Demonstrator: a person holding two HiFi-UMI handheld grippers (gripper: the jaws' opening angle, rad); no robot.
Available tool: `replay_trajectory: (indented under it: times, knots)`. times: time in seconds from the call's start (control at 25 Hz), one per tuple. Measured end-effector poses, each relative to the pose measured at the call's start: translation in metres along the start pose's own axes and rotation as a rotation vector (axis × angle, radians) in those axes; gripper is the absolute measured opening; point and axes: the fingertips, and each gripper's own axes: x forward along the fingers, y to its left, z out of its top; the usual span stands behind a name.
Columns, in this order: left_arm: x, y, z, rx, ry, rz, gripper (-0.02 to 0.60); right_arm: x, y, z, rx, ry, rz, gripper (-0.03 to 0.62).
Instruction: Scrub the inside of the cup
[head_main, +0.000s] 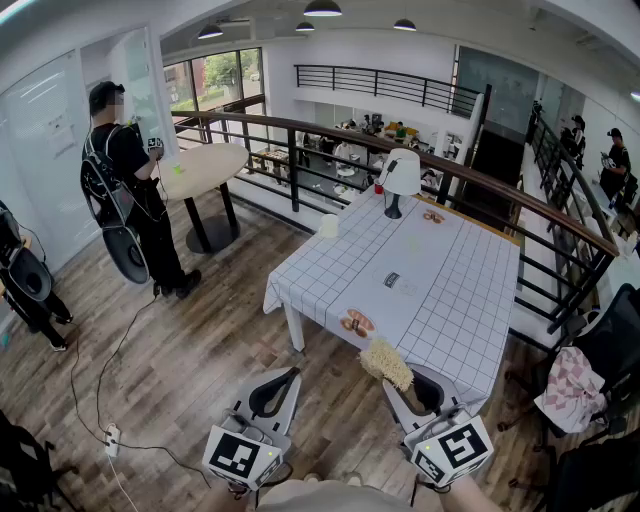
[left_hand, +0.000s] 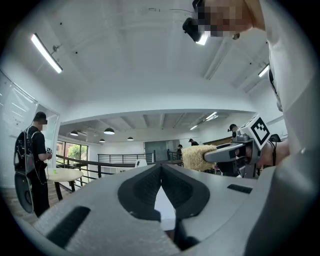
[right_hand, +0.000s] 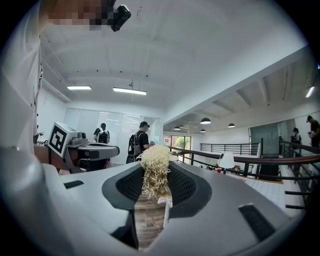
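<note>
The step in hand looks like the approach: the right gripper, clenched on a straw-coloured fibrous scrubber, should keep that grip on the way to the table, while the left gripper — jaws pressed together on nothing — must open to steady the cup. The likely cup is small and pale, at the table's far left corner — too small to show its opening.

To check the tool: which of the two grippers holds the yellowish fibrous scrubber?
The right gripper: its jaws pinch the yellowish fibrous scrubber, while the left gripper is shut and empty.
</note>
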Motion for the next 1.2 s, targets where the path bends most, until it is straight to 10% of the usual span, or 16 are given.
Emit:
replay_trajectory:
  times: [1.2]
  knots:
    - [0.048, -0.035, -0.023, 0.016, 0.095, 0.020, 0.014, -0.014, -0.051, -0.016, 0.027, -0.017, 0.047, 0.127]
